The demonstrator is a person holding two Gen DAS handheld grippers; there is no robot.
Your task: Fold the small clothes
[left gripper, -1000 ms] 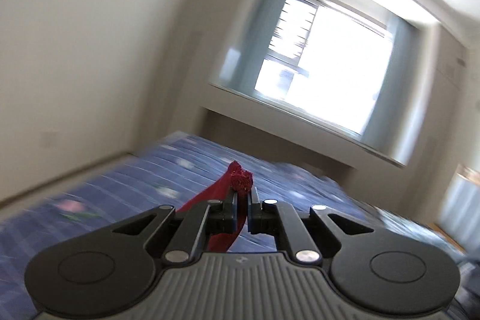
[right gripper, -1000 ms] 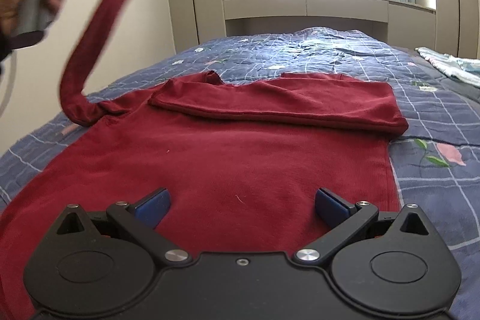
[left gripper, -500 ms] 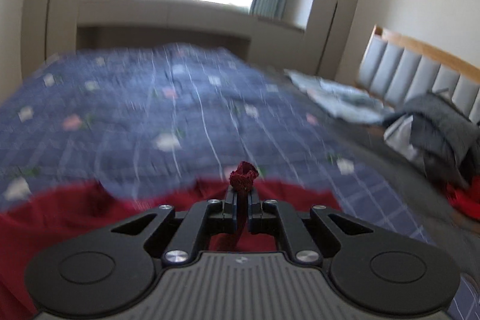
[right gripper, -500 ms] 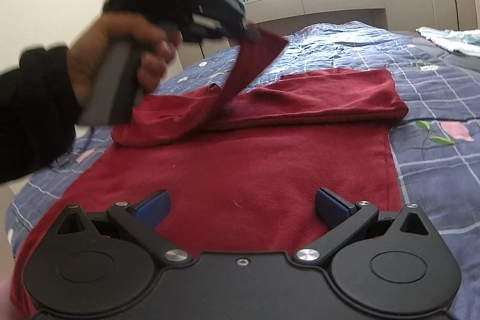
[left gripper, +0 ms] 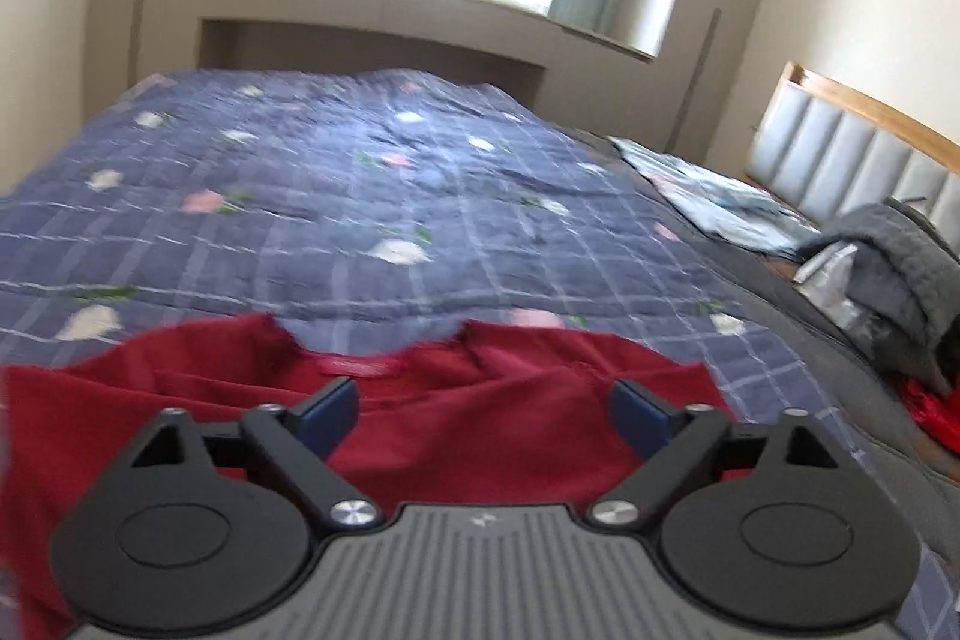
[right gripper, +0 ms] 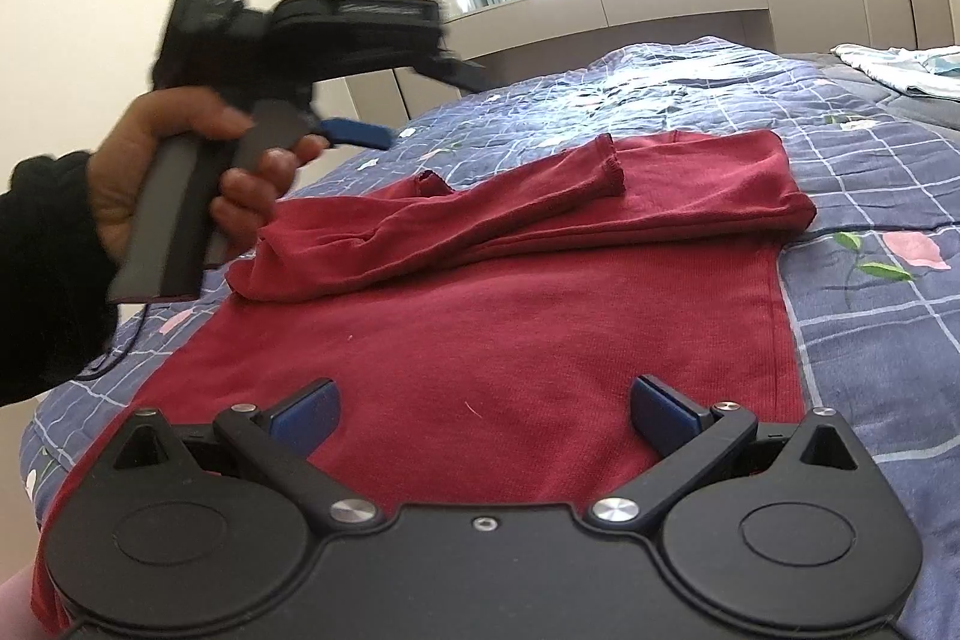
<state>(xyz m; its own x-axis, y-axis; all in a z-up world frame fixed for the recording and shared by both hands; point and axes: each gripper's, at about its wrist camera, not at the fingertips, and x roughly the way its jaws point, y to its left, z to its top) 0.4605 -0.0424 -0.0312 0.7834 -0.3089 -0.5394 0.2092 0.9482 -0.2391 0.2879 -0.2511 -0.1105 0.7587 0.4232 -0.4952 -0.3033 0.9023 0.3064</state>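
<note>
blurring left claw [right gripper: 420,100], edges unclear

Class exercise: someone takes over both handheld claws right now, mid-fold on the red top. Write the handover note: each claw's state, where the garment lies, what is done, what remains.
Left claw: jaws have just been opening; now wide, nothing between them, above the collar end.
Right claw: open, empty, low over the hem end.
Red long-sleeved top: flat on the blue quilted bedspread.
Done: both sleeves folded across the chest; the last one lies on top, cuff toward the right.
Left: fold the body; how many folds is your call.
</note>
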